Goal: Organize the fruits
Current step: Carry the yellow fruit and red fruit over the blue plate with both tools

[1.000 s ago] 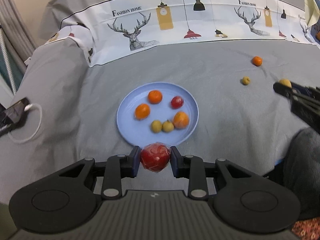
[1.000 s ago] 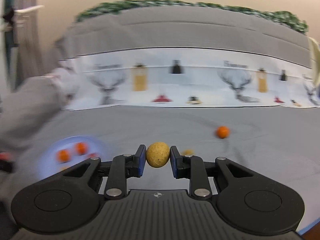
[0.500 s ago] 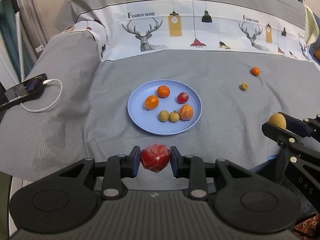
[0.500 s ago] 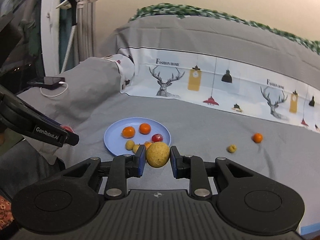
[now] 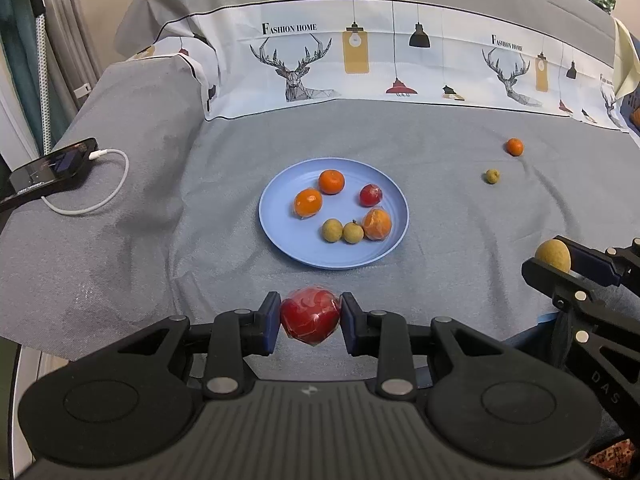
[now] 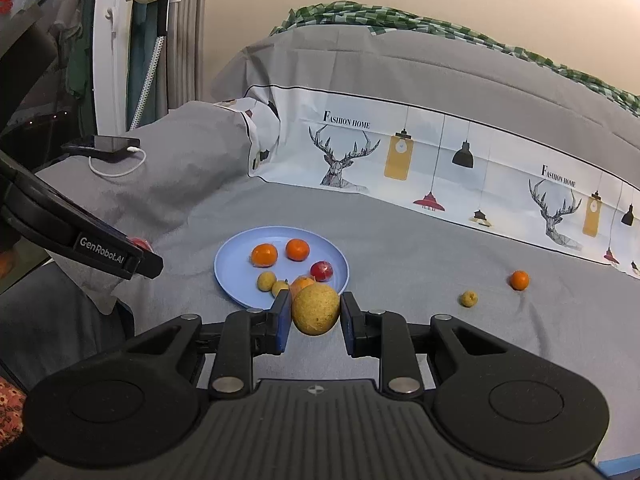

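Observation:
My left gripper (image 5: 310,316) is shut on a red wrapped fruit (image 5: 310,314), held short of the near rim of the blue plate (image 5: 280,224). The plate holds several fruits: oranges, a red one, two small yellow ones. My right gripper (image 6: 315,312) is shut on a yellow-brown fruit (image 6: 316,309); it shows at the right edge of the left wrist view (image 5: 554,256). The plate (image 6: 230,270) lies just beyond it to the left. A small orange (image 5: 514,147) and a small yellow fruit (image 5: 492,176) lie loose on the grey cloth at the far right.
A phone (image 5: 48,168) with a white cable (image 5: 108,184) lies on the raised grey fold at the left. A printed deer-and-lamp cloth (image 5: 360,64) rises behind the plate. A white rack (image 6: 108,40) stands at the far left of the right wrist view.
Both grippers have drawn back from the plate while keeping their fruits. The right gripper has swung left, so the plate now sits ahead of it.

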The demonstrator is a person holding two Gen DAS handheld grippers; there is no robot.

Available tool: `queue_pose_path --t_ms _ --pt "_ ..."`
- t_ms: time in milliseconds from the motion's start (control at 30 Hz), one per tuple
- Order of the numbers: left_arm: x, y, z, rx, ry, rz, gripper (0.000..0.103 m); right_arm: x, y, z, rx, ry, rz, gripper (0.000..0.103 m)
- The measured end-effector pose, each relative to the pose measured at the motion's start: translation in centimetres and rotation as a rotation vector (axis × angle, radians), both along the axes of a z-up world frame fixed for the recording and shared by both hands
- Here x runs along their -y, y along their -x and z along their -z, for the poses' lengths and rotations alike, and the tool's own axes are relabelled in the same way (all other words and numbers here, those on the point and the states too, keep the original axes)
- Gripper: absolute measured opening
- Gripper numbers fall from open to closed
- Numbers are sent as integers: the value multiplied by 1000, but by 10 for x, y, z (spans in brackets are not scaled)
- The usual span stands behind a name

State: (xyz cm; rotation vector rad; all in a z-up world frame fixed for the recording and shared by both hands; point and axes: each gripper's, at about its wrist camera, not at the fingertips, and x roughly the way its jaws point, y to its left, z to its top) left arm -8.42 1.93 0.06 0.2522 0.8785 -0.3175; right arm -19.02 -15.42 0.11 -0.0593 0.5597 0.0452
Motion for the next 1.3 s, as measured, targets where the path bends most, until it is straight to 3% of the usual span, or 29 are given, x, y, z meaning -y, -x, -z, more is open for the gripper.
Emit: queue_pose_path --t_ms 600,900,1300 --pt "1 -46 5 -21 32 -25 35 -2 -38 15 -64 21 -2 27" --pt "16 -103 18 -28 10 -26 35 -3 -97 32 -93 19 -8 27" --pt "37 -183 65 -107 -30 -52 35 -1 -190 81 -202 -7 -39 27"
